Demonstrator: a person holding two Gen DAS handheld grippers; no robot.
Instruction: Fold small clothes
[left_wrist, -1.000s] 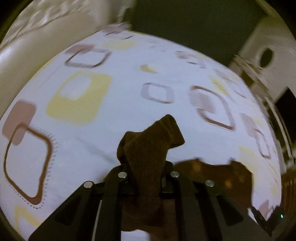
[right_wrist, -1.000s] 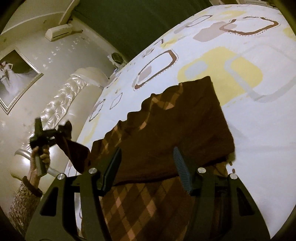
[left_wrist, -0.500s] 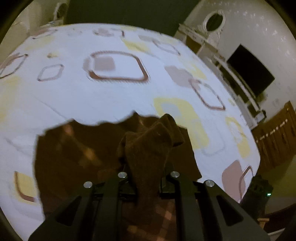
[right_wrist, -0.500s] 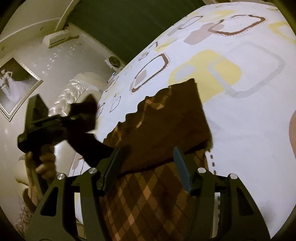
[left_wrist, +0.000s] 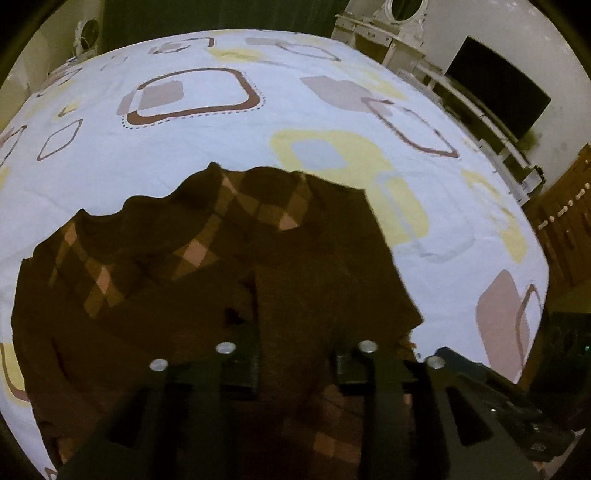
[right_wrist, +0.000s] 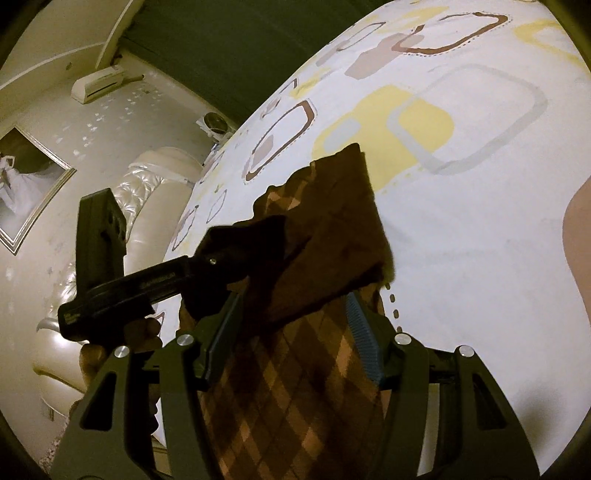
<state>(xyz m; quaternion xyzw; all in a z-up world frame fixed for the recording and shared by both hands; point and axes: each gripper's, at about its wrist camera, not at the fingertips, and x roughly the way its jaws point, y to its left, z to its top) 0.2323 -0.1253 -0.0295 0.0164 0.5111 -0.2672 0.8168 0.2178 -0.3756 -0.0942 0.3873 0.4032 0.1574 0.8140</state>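
- Left tool (left_wrist: 295, 363): jaws have just been opening; a brown fabric flap (left_wrist: 314, 295) is seen between the fingers, and whether the pads press on it cannot be told.
- In the right wrist view, the left tool (right_wrist: 236, 254) is seen left of centre, tip against a dark fold of cloth, held by a hand (right_wrist: 122, 339).
- Right tool (right_wrist: 291, 332): jaws spread, pads apart from the cloth lying between them.
- Brown argyle garment (right_wrist: 303, 387): laid on the bed sheet (left_wrist: 258, 122), near edge, far part doubled back, plain side up.
- TV (left_wrist: 495, 88) seen far right.
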